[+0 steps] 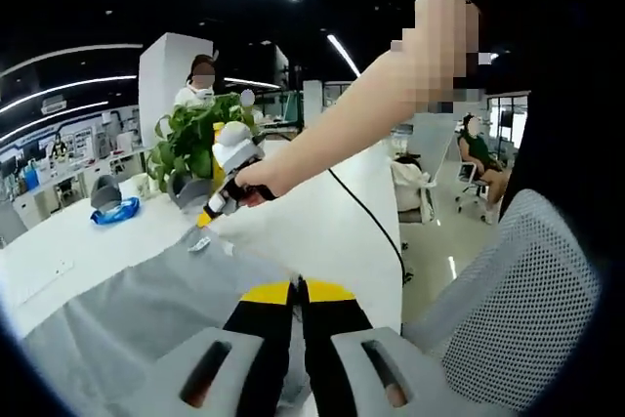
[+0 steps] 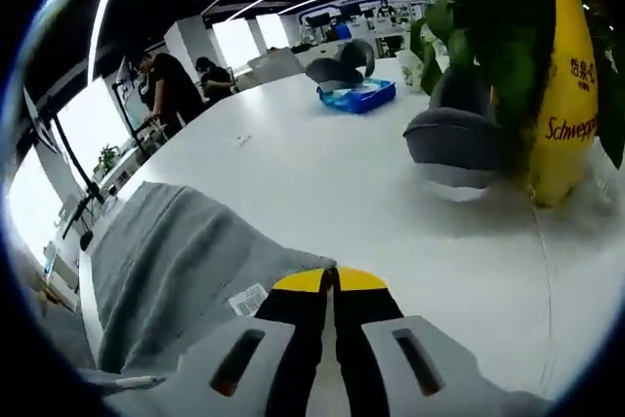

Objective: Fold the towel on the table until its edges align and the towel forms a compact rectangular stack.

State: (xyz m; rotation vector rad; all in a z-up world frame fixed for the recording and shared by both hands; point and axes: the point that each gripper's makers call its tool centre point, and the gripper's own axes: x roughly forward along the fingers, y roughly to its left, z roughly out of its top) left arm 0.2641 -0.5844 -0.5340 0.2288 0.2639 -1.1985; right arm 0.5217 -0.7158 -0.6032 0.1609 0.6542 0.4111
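- Nearest the lens in the left gripper view, the left gripper rises from the bottom centre, its yellow-tipped black jaws pressed together with only a thin dark line between them.
- Those jaws sit over the near edge of the grey towel, which spreads across the lower left of that frame on the white table; whether cloth is pinched between them cannot be told.
- Just left of frame centre, a hand holds the right gripper, angled down, with its yellow tip at the towel's far corner, where a small white label shows.
- At the right edge of that view stands a grey mesh chair back.
- A potted plant stands at upper left of centre, a blue object to its left on the table.
- In the right gripper view, the right gripper comes up from the bottom centre with jaws closed to a narrow slit.
- The towel's edge with its white label lies just beside the left jaw; grey cloth bunches up toward the lower left, and a grip on it cannot be confirmed.
- A yellow bottle and green leaves fill the upper right, with a grey pot below them.
- A blue tray sits at top centre, and people stand at the upper left.
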